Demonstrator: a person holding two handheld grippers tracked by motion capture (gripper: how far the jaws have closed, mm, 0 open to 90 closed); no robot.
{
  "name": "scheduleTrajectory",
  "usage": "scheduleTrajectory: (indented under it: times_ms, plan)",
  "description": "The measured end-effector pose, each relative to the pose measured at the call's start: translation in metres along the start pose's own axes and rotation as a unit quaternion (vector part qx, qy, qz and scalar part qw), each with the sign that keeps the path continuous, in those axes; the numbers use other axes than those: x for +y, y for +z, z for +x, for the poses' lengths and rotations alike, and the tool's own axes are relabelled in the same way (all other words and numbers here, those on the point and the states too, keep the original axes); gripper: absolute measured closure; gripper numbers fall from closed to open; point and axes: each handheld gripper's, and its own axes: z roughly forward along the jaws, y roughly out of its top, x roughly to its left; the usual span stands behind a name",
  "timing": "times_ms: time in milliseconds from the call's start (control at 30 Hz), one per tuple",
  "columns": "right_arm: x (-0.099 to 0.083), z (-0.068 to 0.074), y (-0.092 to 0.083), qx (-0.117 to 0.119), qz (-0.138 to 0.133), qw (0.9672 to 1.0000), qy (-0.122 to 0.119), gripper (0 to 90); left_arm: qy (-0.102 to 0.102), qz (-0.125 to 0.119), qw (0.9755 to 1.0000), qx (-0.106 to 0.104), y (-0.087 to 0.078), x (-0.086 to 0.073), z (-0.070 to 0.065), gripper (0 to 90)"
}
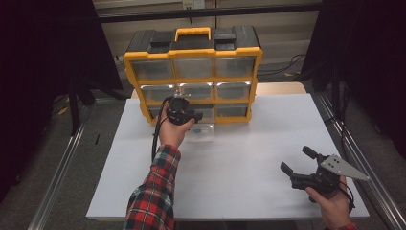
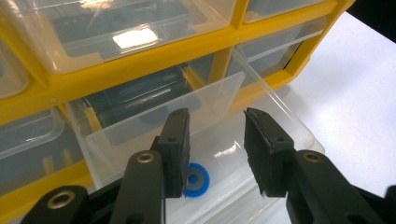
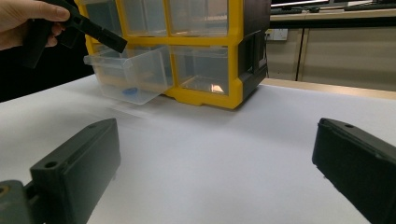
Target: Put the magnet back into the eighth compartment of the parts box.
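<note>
The left gripper hangs over the pulled-out clear drawer of the yellow cabinet, fingers apart, holding nothing. A blue ring lies on the drawer's slick floor; thin, flat, it could slide from hard fingers. The right gripper rests open, near right

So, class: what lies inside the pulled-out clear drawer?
A blue ring lies on the drawer floor. The left tongs cover part of it and of the floor.
</note>
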Motion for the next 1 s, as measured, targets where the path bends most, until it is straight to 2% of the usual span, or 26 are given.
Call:
scheduleTrajectory:
  times_ms: [100,133,167,233,333,400,533,567,600,633,700,767,800,833,867,1000]
  plan:
    - [0.000,0.000,0.000,0.000,-0.001,1.0000,-0.001,0.4,-0.003,-0.005,1.0000,-0.004,-0.001,-0.001,0.000,61.7]
    - [0.000,0.000,0.000,0.000,-0.001,1.0000,-0.002,0.4,0.004,0.001,1.0000,-0.006,-0.003,-0.001,0.000,62.0]
    - [0.000,0.000,0.000,-0.001,0.000,1.0000,-0.003,0.4,-0.003,-0.004,1.0000,-0.007,-0.004,-0.002,-0.001,62.0]
    - [0.000,0.000,0.000,-0.001,0.000,1.0000,0.001,0.4,0.004,0.003,0.9999,-0.010,-0.006,-0.002,0.000,62.9]
    - [0.000,0.000,0.000,0.000,0.001,1.0000,-0.003,0.4,-0.010,-0.014,0.9997,-0.014,-0.007,-0.003,-0.003,63.9]
    - [0.000,0.000,0.000,0.000,0.001,1.0000,-0.004,0.4,0.005,-0.005,0.9999,-0.014,-0.010,-0.002,-0.002,64.7]
    - [0.000,0.000,0.000,0.000,-0.002,1.0000,0.000,0.4,-0.009,-0.020,0.9996,-0.018,-0.010,-0.005,-0.004,66.7]
    - [0.000,0.000,0.000,0.001,-0.001,1.0000,-0.005,0.4,0.005,-0.007,0.9998,-0.015,-0.012,-0.005,-0.003,67.7]
    - [0.000,0.000,0.000,0.001,-0.003,1.0000,0.000,0.4,-0.008,-0.019,0.9996,-0.017,-0.011,-0.006,-0.004,68.5]
    - [0.000,0.000,0.000,0.000,-0.003,1.0000,-0.002,0.4,-0.012,-0.021,0.9995,-0.019,-0.012,-0.007,-0.004,69.0]
    - [0.000,0.000,0.000,0.001,-0.002,1.0000,-0.001,0.4,-0.005,-0.014,0.9997,-0.018,-0.013,-0.008,-0.004,71.0]
    - [0.000,0.000,0.000,0.001,-0.002,1.0000,0.000,0.4,-0.017,-0.026,0.9993,-0.020,-0.012,-0.009,-0.007,72.5]
    - [0.000,0.000,0.000,0.002,-0.001,1.0000,-0.005,0.4,-0.001,-0.015,0.9998,-0.016,-0.014,-0.009,-0.006,72.9]
    - [0.000,0.000,0.000,0.001,-0.002,1.0000,0.000,0.4,0.005,-0.011,0.9998,-0.017,-0.015,-0.009,-0.005,73.4]
    - [0.000,0.000,0.000,0.001,-0.002,1.0000,0.000,0.4,-0.006,-0.022,0.9996,-0.017,-0.015,-0.009,-0.007,73.7]
    - [0.000,0.000,0.000,0.002,-0.001,1.0000,-0.006,0.4,-0.005,-0.018,0.9996,-0.021,-0.017,-0.010,-0.007,75.8]
